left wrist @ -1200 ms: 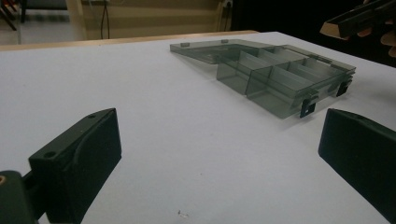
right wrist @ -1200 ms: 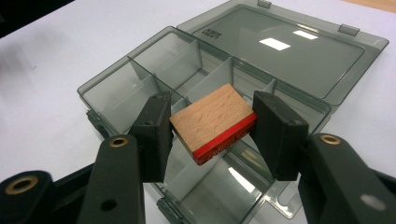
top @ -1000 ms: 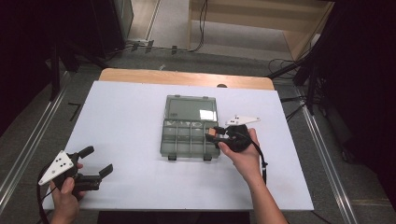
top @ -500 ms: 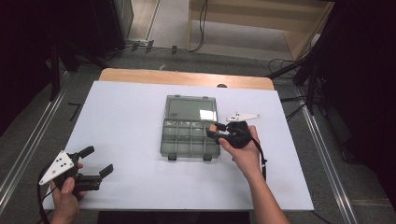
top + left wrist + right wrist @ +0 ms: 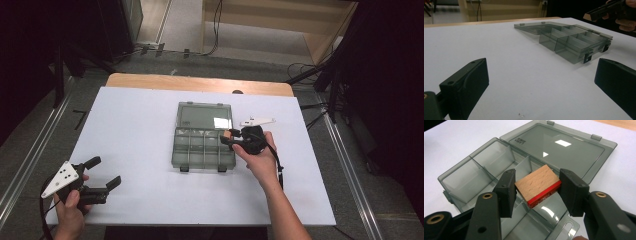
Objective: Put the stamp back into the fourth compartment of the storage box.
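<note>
The right gripper [image 5: 537, 188] clamps a wooden block [image 5: 538, 185] half-wide above the open organizer box [image 5: 204, 136], at the surface's three o'clock. Lower it squarely into one compartment before releasing. The left gripper [image 5: 541, 82] idles, jaws wide, empty.

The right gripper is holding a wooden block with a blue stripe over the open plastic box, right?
Almost. The stripe is red, not blue. The right gripper view shows the right gripper clamping the wooden block, red band along its lower edge, over the open plastic box.
</note>
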`<state>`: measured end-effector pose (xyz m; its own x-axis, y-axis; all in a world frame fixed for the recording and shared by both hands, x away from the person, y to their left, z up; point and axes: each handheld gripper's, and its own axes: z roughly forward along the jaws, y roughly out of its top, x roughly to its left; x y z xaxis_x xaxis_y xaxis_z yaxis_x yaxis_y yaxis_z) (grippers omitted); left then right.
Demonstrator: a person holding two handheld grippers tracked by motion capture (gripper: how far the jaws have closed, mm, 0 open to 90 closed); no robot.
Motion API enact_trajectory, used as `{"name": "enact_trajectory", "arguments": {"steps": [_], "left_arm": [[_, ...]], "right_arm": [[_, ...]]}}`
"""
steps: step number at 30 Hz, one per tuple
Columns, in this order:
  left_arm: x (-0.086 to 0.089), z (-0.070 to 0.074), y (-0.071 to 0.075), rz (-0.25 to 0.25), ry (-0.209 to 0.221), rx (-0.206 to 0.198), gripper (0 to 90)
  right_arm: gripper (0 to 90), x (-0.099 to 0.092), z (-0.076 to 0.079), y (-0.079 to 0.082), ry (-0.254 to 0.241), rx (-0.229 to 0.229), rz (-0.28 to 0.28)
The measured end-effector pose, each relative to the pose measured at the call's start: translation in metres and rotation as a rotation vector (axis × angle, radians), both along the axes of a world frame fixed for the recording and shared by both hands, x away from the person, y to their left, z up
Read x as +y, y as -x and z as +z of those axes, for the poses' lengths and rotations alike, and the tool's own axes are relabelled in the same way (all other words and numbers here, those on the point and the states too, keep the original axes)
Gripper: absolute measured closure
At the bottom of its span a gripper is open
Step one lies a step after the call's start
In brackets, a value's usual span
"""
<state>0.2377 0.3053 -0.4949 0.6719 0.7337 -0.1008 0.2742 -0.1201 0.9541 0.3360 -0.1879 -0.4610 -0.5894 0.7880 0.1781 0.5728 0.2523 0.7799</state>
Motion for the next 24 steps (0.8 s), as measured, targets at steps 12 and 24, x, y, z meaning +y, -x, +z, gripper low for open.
{"name": "enact_trajectory", "arguments": {"steps": [12,24], "left_arm": [[0.0,0.0,0.0,0.0,-0.001,0.0,0.0],[-0.001,0.0,0.0,-0.007,-0.001,0.004,0.0]], "right_arm": [[47.9,0.002,-0.009,-0.008,0.004,0.013,-0.005],[47.7,0.001,-0.018,-0.016,0.035,0.025,-0.025]]}}
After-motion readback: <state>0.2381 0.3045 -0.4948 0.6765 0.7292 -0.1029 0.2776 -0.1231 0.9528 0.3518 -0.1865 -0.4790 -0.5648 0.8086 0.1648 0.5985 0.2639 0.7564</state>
